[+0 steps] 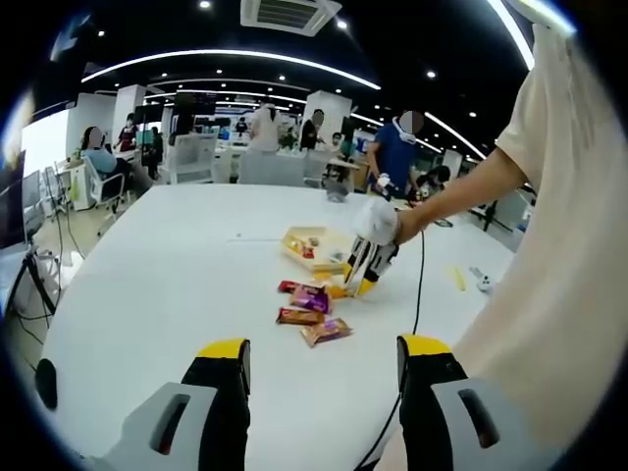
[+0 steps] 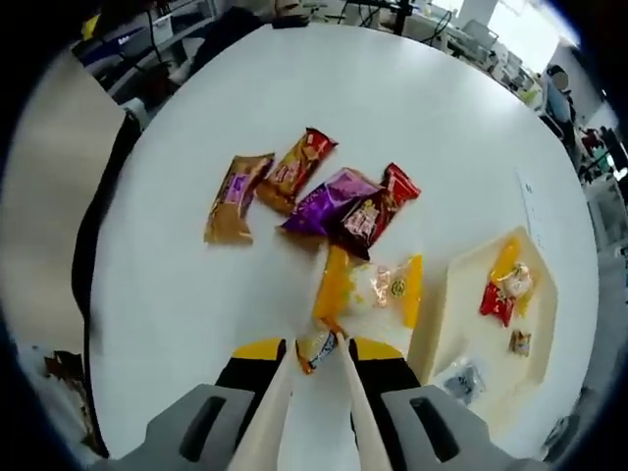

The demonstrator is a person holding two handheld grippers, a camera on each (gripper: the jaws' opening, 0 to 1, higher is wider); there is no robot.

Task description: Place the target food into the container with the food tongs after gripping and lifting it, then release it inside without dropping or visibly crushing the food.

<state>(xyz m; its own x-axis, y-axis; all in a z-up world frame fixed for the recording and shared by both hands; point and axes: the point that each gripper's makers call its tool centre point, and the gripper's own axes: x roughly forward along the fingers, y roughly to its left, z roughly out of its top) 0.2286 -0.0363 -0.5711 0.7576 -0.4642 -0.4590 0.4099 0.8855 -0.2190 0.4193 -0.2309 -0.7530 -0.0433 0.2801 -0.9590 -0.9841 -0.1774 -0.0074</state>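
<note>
From my left gripper view I am looking out level and from well back across the white table (image 1: pixel 177 285), facing the far office, with my right gripper (image 1: pixel 359 278) showing small in the middle distance. From my right gripper view I am looking steeply down, hanging close over the tabletop. Both views are sharing the same patch: the scattered snack packets (image 2: pixel 324 201) (image 1: pixel 312 312) and the pale tray (image 2: pixel 461 294) (image 1: pixel 329 238) beside them
</note>
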